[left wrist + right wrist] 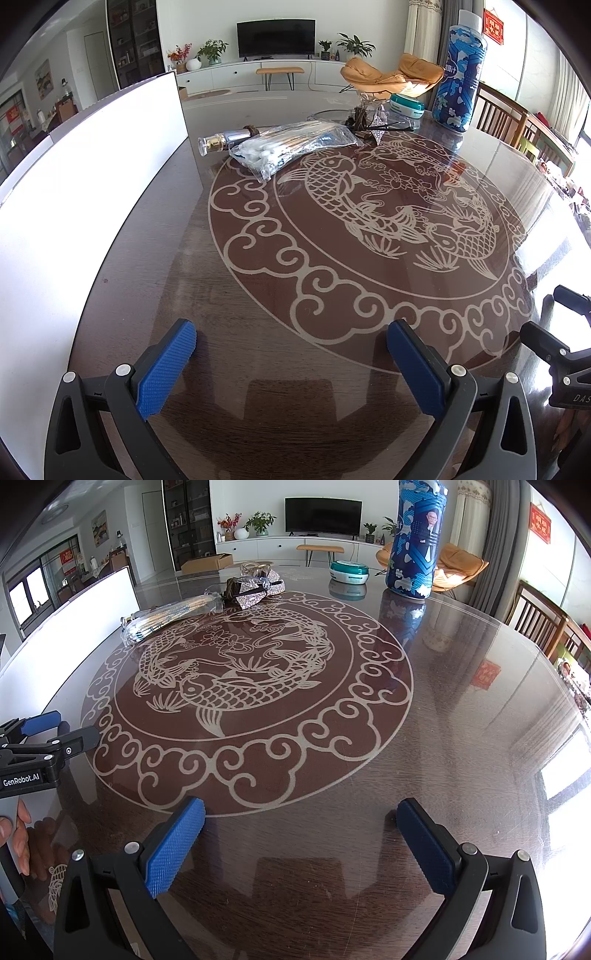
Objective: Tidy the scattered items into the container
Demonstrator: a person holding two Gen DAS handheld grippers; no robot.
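A dark, glossy table (258, 332) with a pale fish-and-cloud roundel printed under its glass carries a loose scatter of small things along its far half. Nearest the white container (92, 177), whose plain bright wall runs down the left side of the table, lies a clear plastic bag of cotton swabs (291, 142) with white tips bunched at one end and pale sticks showing through the film. Just behind it, touching or nearly so, a small clear bottle with a gold collar (218, 142) lies on its side. Farther right sits a tangle of darker pieces, including a glittery silver bow (258, 590) (its rhinestone surface reads best from the right wrist camera) and something brown that is too small to make out. Beyond these rests a low round teal-and-white tin (349, 570), and beside it stands a tall blue patterned canister (415, 539) with a white cap, upright and well apart from the bag.

The left gripper (291, 343) hovers low over the near edge of the table, its blue-padded fingers spread wide with nothing between them. The right gripper (299, 823) is likewise spread wide and empty, above bare table beside the roundel. A hand (14, 834) grips the left tool's handle.
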